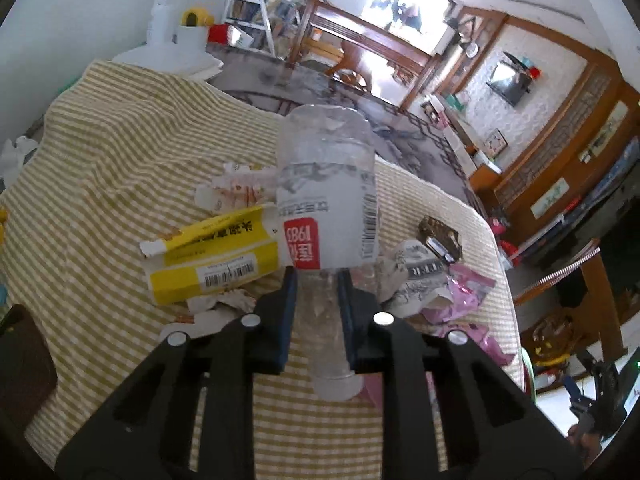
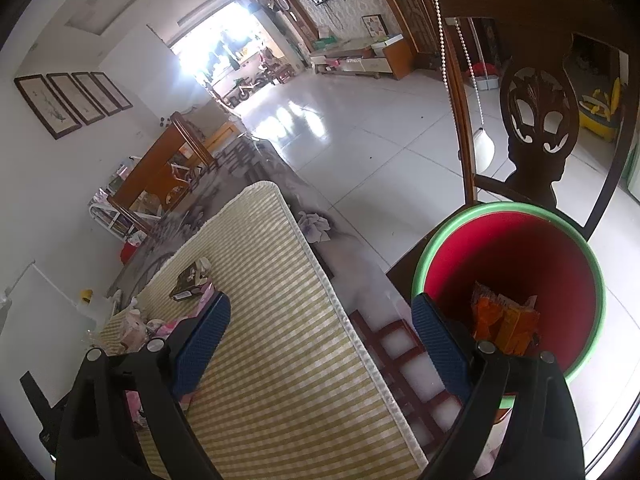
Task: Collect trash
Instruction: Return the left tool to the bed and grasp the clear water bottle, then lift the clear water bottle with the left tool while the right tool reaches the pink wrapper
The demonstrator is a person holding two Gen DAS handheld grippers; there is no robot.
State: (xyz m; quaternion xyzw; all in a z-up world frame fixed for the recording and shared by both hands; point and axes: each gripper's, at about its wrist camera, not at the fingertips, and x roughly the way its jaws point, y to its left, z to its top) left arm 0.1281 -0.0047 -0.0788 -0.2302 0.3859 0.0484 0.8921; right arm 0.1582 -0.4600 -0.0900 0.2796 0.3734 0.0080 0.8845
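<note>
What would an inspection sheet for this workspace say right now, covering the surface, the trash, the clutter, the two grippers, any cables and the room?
Surface: table under a yellow striped cloth.
Job's things: clear plastic bottle clamped near its neck; yellow carton, pink wrappers and crumpled paper lie on the cloth; red bin with a green rim holds orange packets.
Clutter: white lamp at the far edge.
Grippers: left gripper shut on the bottle; right gripper open and empty, beside the bin.
Cables: nothing seen.
Surroundings: carved wooden chair behind the bin, white tiled floor.
</note>
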